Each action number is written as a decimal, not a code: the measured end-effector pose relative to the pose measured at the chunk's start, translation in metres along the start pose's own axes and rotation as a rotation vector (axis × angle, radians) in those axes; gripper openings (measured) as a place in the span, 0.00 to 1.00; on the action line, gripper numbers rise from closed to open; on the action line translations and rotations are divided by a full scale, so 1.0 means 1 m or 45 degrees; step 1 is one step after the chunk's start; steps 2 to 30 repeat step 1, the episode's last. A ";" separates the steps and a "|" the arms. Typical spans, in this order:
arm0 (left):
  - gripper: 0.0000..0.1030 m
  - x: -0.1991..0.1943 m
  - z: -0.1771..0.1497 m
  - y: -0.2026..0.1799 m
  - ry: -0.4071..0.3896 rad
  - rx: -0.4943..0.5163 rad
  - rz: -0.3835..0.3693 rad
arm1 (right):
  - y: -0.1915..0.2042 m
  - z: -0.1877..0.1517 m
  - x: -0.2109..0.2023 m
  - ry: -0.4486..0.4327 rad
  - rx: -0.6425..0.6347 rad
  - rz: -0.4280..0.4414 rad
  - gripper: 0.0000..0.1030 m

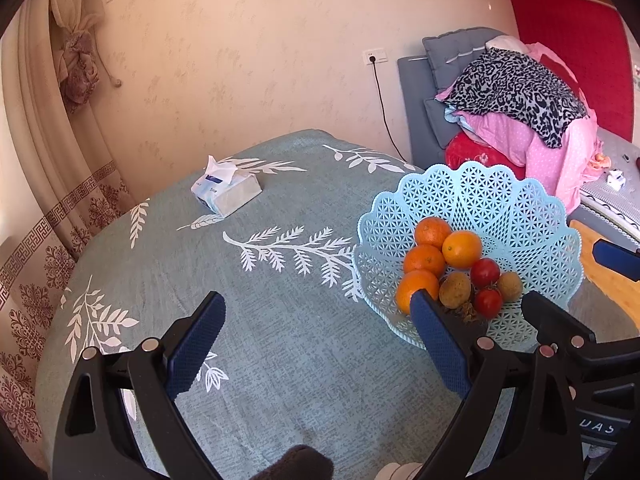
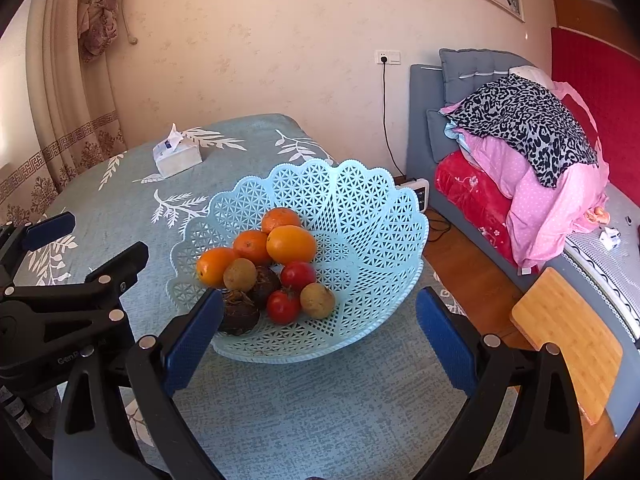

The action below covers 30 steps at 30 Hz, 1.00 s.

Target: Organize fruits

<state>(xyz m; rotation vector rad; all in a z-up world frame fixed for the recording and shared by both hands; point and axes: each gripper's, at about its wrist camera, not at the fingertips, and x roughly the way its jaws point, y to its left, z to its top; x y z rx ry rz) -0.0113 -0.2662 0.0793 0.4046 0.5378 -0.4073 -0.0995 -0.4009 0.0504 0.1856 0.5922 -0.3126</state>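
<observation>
Plastic lattice basket [image 2: 360, 216], pale blue with a scalloped rim, sits on the woven leaf-print cloth [image 1: 280, 340]. Inside it: smooth oranges [image 2: 291, 245], glossy tomatoes [image 2: 298, 275], rough tan and dark brown fruit. Left gripper [image 1: 318, 344] and right gripper [image 2: 320, 340] both spread wide, textured blue pads bare. Tissue pack [image 1: 226, 192] well apart.

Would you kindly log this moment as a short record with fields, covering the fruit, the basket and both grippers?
surface: table under a teal leaf-print cloth
basket: light blue lattice, on the table
oranges: four, in the basket
tomatoes: two, in the basket
brown fruits: two small ones, in the basket
dark items: two, in the basket, kind unclear
tissue pack: far side of the table
left gripper: open, empty
right gripper: open, empty, facing the basket
</observation>
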 end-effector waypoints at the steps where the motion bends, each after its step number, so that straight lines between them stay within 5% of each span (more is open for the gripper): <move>1: 0.90 0.000 -0.001 0.002 0.004 -0.005 0.006 | 0.002 0.000 0.000 -0.001 -0.003 0.005 0.95; 30: 0.90 0.000 -0.001 0.002 0.004 -0.005 0.006 | 0.002 0.000 0.000 -0.001 -0.003 0.005 0.95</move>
